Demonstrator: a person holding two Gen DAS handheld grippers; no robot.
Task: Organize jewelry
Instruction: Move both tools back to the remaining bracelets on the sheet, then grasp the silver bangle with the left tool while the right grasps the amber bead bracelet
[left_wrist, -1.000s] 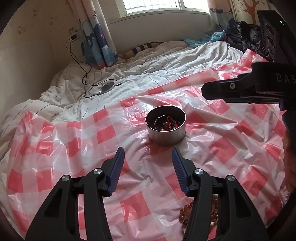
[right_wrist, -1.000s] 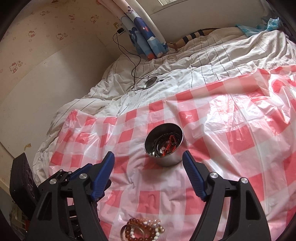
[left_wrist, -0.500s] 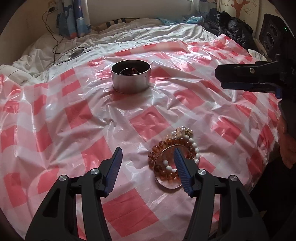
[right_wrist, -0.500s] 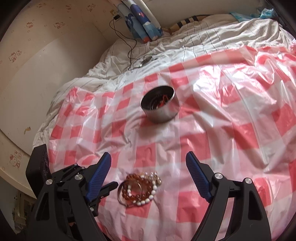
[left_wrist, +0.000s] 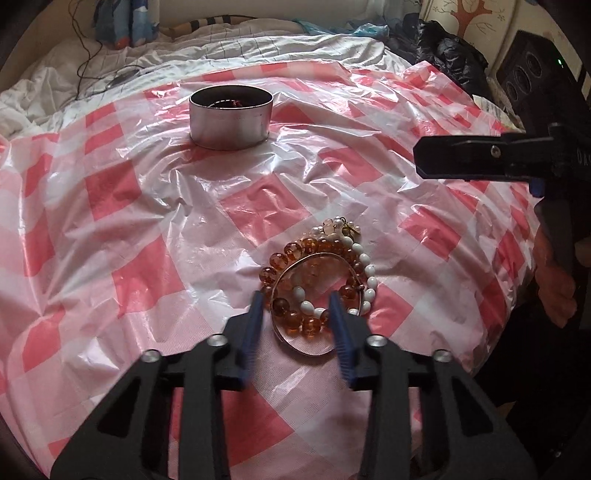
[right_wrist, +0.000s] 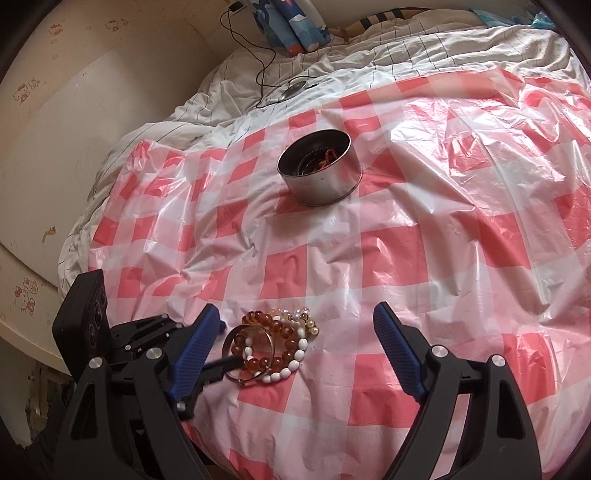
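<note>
**Left fingers close in around the bracelet heap**

The bed (left_wrist: 258, 48), with its rumpled white quilt, carries a pink-and-white checked plastic sheet (left_wrist: 122, 192). Compared with a second ago, both cameras have tipped down toward the sheet, so the metal tin (left_wrist: 231, 117) now sits far up the frame and the heap of bracelets (left_wrist: 321, 284) fills the foreground.

The left gripper (left_wrist: 295, 302) has just been narrowing its fingers; they now straddle the near side of the heap, amber beads, white beads and a thin metal bangle (left_wrist: 314, 347) between them, though whether the pads (left_wrist: 337, 314) already press on anything cannot be told from here. The right gripper (right_wrist: 295, 325) has its fingers spread wide over bare sheet, the heap lying just inside its left finger (right_wrist: 199, 339).

Only the right wrist view looks into the tin, where red and dark pieces lie. It also shows one left fingertip (right_wrist: 229, 360) reaching inside the bangle. Only the left wrist view shows the person's hand (left_wrist: 554, 280) holding the right gripper, at the right edge.
</note>
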